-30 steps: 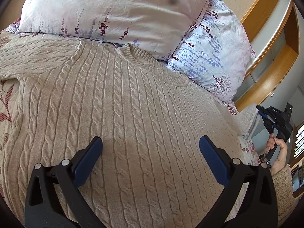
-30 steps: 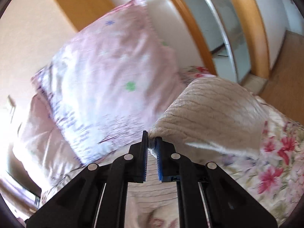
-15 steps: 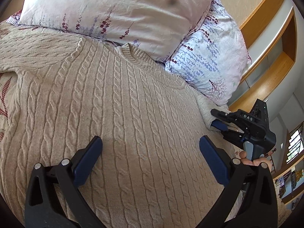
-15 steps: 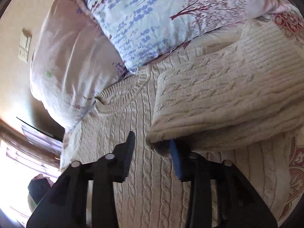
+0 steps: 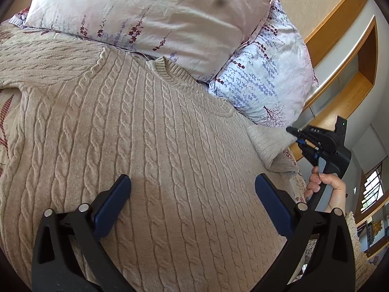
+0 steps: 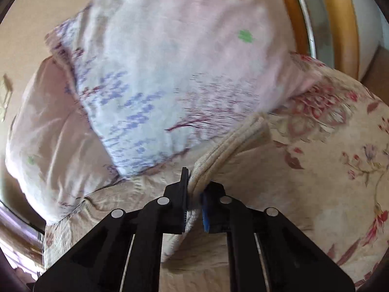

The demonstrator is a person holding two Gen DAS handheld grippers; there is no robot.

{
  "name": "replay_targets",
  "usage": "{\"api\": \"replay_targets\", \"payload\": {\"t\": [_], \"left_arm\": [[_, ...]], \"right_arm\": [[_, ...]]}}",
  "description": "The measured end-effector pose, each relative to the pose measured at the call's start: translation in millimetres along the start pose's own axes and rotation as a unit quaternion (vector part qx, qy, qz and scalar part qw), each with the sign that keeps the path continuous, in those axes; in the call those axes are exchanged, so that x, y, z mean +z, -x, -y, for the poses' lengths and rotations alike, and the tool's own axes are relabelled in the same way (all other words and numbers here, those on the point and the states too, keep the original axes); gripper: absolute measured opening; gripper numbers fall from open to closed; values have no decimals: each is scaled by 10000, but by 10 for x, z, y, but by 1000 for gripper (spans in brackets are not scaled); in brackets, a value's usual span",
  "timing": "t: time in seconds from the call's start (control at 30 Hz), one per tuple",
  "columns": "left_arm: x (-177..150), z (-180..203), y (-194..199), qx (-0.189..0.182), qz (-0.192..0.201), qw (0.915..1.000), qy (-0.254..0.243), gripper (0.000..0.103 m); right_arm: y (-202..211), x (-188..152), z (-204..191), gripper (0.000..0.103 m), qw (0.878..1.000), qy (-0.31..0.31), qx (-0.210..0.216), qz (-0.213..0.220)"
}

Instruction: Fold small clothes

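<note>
A beige cable-knit sweater point(image 5: 150, 131) lies flat on the bed, collar toward the pillows. My left gripper point(image 5: 192, 194) is open just above the sweater's body and holds nothing. My right gripper point(image 5: 295, 136) is at the sweater's right side, shut on the right sleeve point(image 5: 267, 143). In the right wrist view the right gripper point(image 6: 194, 194) pinches a ribbed fold of the sleeve point(image 6: 226, 146) between its pads; this view is blurred.
Two floral pillows point(image 5: 150, 17) point(image 5: 265, 80) lie against the headboard just beyond the collar. A floral bedspread point(image 6: 328, 158) lies under the sweater. A wooden shelf unit point(image 5: 350, 77) stands to the right of the bed.
My right gripper opened half a second ago over the folded sleeve, and now it is shut on the sleeve again, farther right. My left gripper stayed open over the sweater.
</note>
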State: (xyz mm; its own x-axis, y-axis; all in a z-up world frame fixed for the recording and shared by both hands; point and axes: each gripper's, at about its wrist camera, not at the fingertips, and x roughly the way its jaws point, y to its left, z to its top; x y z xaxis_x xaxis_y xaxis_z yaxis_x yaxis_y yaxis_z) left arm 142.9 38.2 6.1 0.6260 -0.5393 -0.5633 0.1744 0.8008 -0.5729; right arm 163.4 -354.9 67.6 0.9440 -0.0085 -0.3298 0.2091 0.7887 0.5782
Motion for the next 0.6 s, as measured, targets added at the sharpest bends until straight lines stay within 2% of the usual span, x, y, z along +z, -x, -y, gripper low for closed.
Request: {"api": "replay_targets", "payload": {"t": [0.1, 0.17, 0.23, 0.27, 0.3, 0.37, 0.43, 0.57, 0.6], "left_arm": [[3, -8, 26, -49, 50, 10000, 48, 101], [2, -30, 67, -150, 130, 9997, 106, 101], [3, -58, 123, -176, 221, 9994, 196, 100], [8, -59, 147, -61, 195, 9995, 236, 98], [22, -59, 177, 15, 98, 9996, 259, 97], [81, -70, 276, -55, -70, 9994, 328, 95], [190, -74, 430, -67, -11, 9994, 335, 95], [483, 9, 473, 47, -96, 9998, 178, 95], [538, 34, 413, 21, -200, 9996, 205, 92]], "right_arm": [[-3, -135, -696, 9, 9939, 922, 602, -80], [-111, -343, -1135, 10, 9844, 1411, 955, -430], [-344, -625, -1490, 26, 9711, 1716, 1225, -1119], [-466, -784, -1604, 42, 9618, 1781, 1394, -1543], [-573, -937, -1685, 44, 9509, 1791, 1596, -1957], [-601, -1113, -1721, 44, 9396, 1738, 1809, -2330], [-495, -1097, -1629, 44, 9418, 1531, 1952, -2270], [-142, -825, -1070, 44, 9600, 430, 2052, -1857], [-71, -766, -908, 44, 9647, 192, 1972, -1737]]}}
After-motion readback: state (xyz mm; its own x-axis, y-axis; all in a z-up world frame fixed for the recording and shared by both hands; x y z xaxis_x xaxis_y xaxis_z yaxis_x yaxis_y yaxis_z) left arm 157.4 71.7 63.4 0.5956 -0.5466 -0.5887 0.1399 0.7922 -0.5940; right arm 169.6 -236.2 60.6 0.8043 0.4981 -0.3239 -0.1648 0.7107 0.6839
